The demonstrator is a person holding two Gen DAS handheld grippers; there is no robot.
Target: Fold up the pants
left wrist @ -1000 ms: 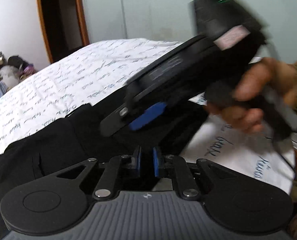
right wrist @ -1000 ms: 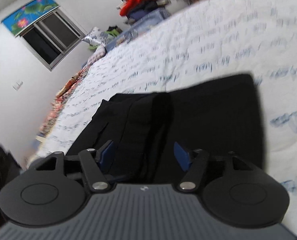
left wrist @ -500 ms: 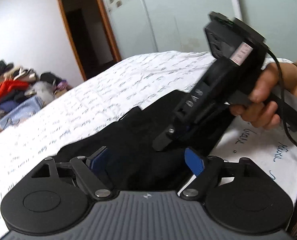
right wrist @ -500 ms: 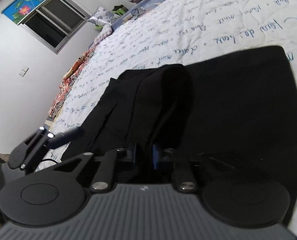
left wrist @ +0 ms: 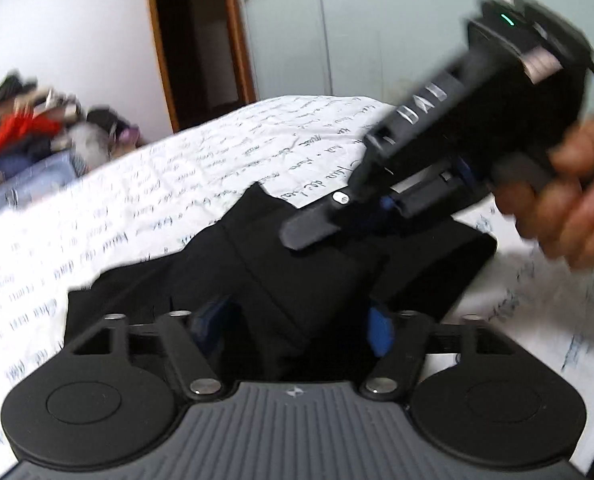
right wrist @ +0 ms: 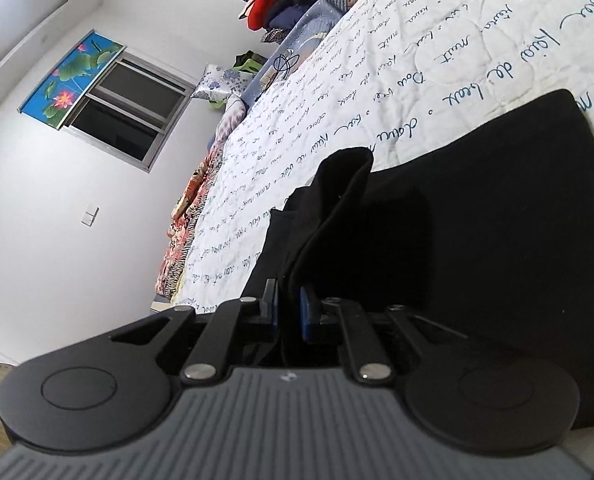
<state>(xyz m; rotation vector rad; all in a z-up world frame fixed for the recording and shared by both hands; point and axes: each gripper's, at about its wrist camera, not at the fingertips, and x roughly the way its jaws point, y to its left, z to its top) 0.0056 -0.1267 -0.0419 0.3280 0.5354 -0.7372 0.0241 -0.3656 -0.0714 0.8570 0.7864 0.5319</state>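
My left gripper [left wrist: 297, 326] has its blue pads spread wide, with nothing between them; the black pants [left wrist: 337, 264] lie directly ahead of and under the fingers, their fabric filling the gap without being pinched. My right gripper [right wrist: 288, 312] is pinched narrow on a fold of the pants [right wrist: 477, 240], and a ridge of black cloth rises from between its blue pads and stands up ahead of them, curling over at its top. Beside that ridge, to the right in the right wrist view, the rest of the pants spreads flat and wide across the bed.

From the left wrist view I see the right gripper from the side, above the far part of the pants, with the person's right hand [left wrist: 569, 208] around its handle; this part is motion-blurred, so I cannot tell from here how its tip meets the cloth.

The pants rest on a white quilt [right wrist: 437, 40] printed with blue handwriting, which runs out on all sides of them. Further off, a pile of clothes [left wrist: 29, 132] with a red garment sits past the bed's edge, a dark doorway [left wrist: 193, 40] with a wooden frame stands behind it, and a window [right wrist: 125, 116] under a lotus-print blind is set in the white wall.
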